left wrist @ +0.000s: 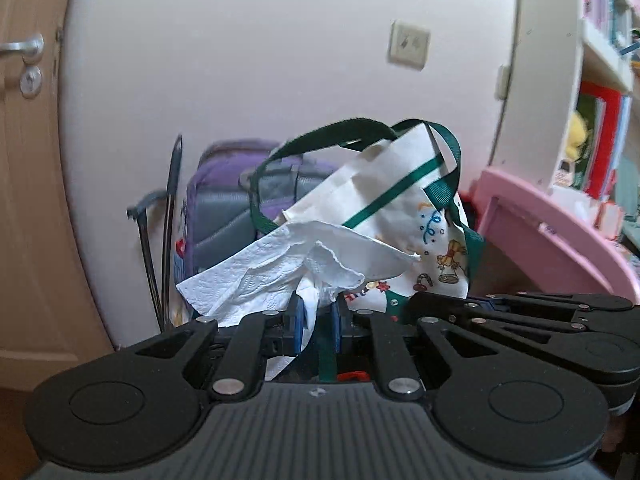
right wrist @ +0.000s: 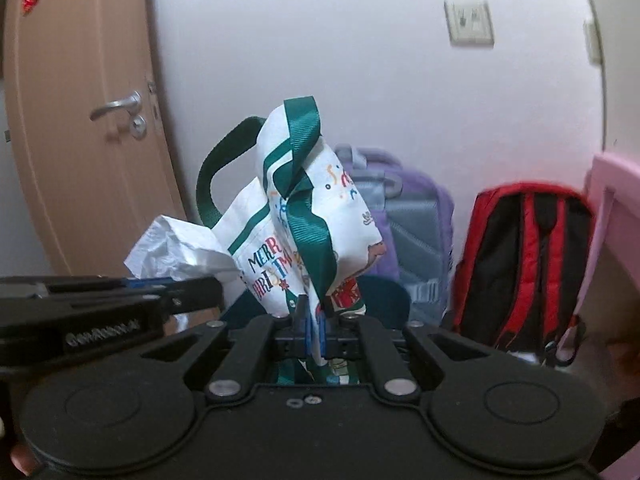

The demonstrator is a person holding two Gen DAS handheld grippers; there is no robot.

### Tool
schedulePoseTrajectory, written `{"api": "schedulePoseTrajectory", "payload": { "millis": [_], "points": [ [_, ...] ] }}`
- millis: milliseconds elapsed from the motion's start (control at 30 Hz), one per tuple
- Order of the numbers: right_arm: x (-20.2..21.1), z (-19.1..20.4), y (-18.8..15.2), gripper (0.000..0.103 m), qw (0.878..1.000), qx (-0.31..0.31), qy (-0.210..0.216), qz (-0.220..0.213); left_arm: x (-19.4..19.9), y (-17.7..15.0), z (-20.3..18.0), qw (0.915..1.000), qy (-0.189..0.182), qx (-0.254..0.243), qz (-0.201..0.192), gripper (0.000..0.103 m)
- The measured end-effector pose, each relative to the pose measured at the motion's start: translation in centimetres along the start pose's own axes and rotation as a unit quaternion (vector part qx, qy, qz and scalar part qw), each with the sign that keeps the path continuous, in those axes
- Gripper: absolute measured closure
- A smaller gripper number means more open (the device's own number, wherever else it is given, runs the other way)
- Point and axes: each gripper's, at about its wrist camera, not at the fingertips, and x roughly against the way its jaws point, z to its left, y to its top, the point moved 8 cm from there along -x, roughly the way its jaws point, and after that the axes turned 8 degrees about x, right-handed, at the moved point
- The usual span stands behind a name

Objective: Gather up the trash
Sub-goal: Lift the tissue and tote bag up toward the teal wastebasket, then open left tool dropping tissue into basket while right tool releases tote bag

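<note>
Both grippers are up in the air with a white Christmas bag (right wrist: 320, 216) strung between them. The left gripper (left wrist: 318, 320) has its jaws clamped on a crumpled white tissue (left wrist: 288, 276) and one of the bag's 2 green straps (left wrist: 326, 354). The right gripper (right wrist: 314, 330) has its jaws closed on the bag's printed cloth. Behind the bag stands a purple backpack (right wrist: 416, 232); right of it, a red backpack (right wrist: 528, 264).
</note>
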Motion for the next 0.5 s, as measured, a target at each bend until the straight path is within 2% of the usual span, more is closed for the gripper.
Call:
{"api": "schedulePoseTrajectory", "payload": {
  "millis": [233, 500],
  "points": [
    [-6.9, -1.4, -2.3, 0.099, 0.995, -0.024, 0.019, 0.095, -7.7, -2.5, 2.3, 0.9976, 0.023, 0.017, 0.064, 0.09],
    [-11.6, -0.9, -6.0, 0.097, 0.982, -0.018, 0.04, 0.186, -12.9, -5.5, 3.8, 0.9897, 0.033, 0.011, 0.138, 0.09]
  ]
}}
